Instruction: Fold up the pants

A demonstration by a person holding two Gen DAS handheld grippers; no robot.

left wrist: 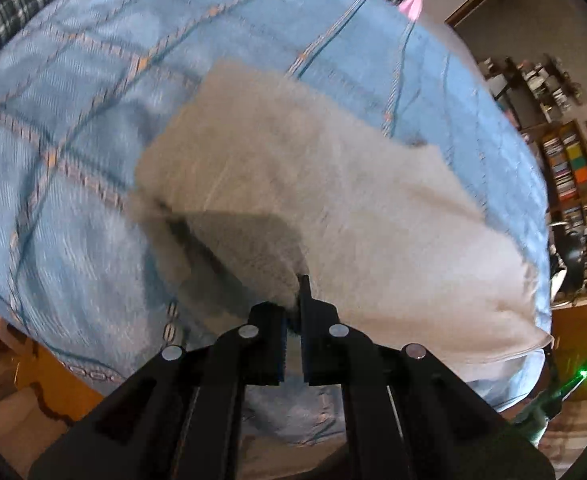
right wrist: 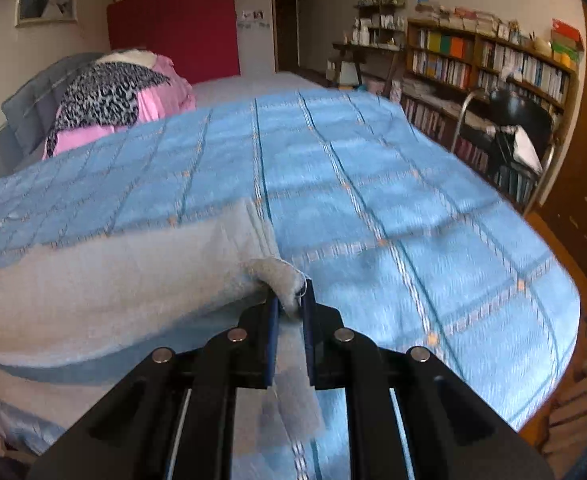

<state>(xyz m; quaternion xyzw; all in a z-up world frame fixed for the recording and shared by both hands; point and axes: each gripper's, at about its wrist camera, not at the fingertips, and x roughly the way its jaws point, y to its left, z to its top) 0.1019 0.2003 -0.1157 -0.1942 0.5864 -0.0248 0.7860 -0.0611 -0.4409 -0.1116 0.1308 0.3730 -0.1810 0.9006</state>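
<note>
Left wrist view: the left tongs [left wrist: 293, 312] are nearly closed, pinching an edge of the pale grey pants [left wrist: 293, 184], which spread ahead of them over the blue checked bedspread [left wrist: 73, 140]. In the right wrist view, the right tongs [right wrist: 291, 304] clamp a bunched corner of the pants [right wrist: 105, 280], the cloth stretching away to their left; a bookshelf [right wrist: 493, 64] stands far ahead right.

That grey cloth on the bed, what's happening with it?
A person is folding a pair of grey pants on a bed covered with a blue checked bedspread. They hold a black clamp tool in each hand. The left tool is shut on one edge of the pants, and the right tool pinches a bunched corner. The pants lie partly on the bedspread, near its edge, with the gripped parts lifted.
</note>
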